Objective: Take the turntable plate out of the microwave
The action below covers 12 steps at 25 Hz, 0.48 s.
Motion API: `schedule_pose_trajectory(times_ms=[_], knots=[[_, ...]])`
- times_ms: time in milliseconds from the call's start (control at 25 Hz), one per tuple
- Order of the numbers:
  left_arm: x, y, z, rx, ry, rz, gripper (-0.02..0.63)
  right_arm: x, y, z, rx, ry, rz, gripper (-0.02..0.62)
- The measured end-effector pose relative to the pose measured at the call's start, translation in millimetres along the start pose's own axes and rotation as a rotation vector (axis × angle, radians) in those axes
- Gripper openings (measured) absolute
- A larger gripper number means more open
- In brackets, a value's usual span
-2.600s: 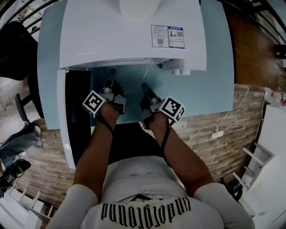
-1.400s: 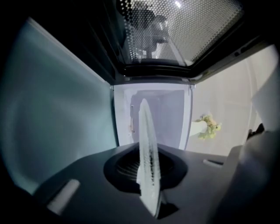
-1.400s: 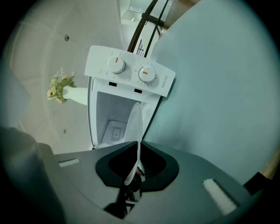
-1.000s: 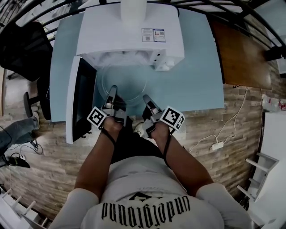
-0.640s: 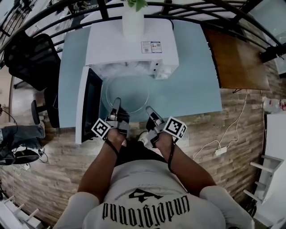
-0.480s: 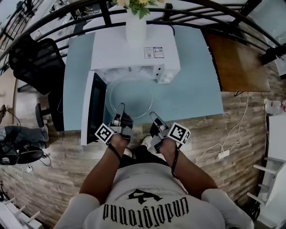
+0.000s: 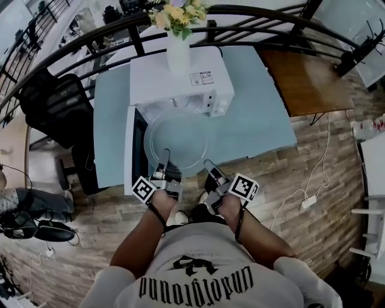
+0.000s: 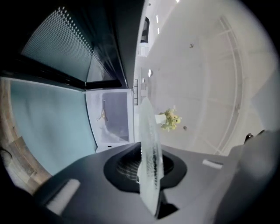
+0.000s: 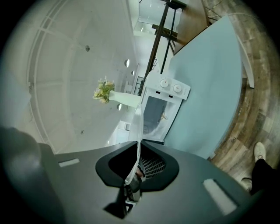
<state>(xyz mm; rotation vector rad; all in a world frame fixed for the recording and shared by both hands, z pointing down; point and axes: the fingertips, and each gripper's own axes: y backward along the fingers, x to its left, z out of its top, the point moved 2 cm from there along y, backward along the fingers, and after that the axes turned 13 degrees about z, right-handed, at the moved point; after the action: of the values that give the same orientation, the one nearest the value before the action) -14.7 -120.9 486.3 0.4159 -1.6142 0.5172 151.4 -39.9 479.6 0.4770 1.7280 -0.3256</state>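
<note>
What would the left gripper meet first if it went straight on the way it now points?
The left gripper grips the glass turntable plate; straight beyond it lies the open microwave, probably its cavity, though depth is unclear.

Glass turntable plate [image 7: 178,139] just in front of the open microwave [image 7: 177,77]. Near rim clamped by left gripper [image 7: 163,155] and right gripper [image 7: 211,165].

Flower vase [image 7: 178,53], black chair [image 7: 55,109], railing [image 7: 258,10]

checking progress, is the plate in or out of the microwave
Out: the turntable plate hangs in front of the microwave, near rim clamped by the left gripper and right gripper.
</note>
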Motion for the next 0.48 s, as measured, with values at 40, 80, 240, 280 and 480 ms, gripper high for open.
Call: schedule_pose_trajectory(times_ms=[40, 80, 240, 280, 480], knots=[[-2.7, 6.1, 0.1, 0.008, -0.004, -0.006, 0.077, 4.3, 4.9, -5.3, -0.008, 0.004, -0.009, 0.025], [-5.3, 12.5, 0.2, 0.015, -0.007, -0.011, 0.077, 7.6, 10.6, -10.8, -0.015, 0.008, -0.028, 0.025], [-15.5, 43.5, 0.3, 0.036, -0.006, -0.027, 0.077, 29.8, 24.8, -34.9, -0.034, 0.032, 0.004, 0.025], [-18.7, 51.1, 0.2, 0.041, -0.008, -0.033, 0.077, 36.3, 27.9, -40.8, -0.039, 0.04, 0.02, 0.025], [-35.7, 88.0, -3.3, 0.076, -0.026, -0.058, 0.077, 58.7, 49.2, -71.4, -0.07, 0.048, 0.062, 0.026]])
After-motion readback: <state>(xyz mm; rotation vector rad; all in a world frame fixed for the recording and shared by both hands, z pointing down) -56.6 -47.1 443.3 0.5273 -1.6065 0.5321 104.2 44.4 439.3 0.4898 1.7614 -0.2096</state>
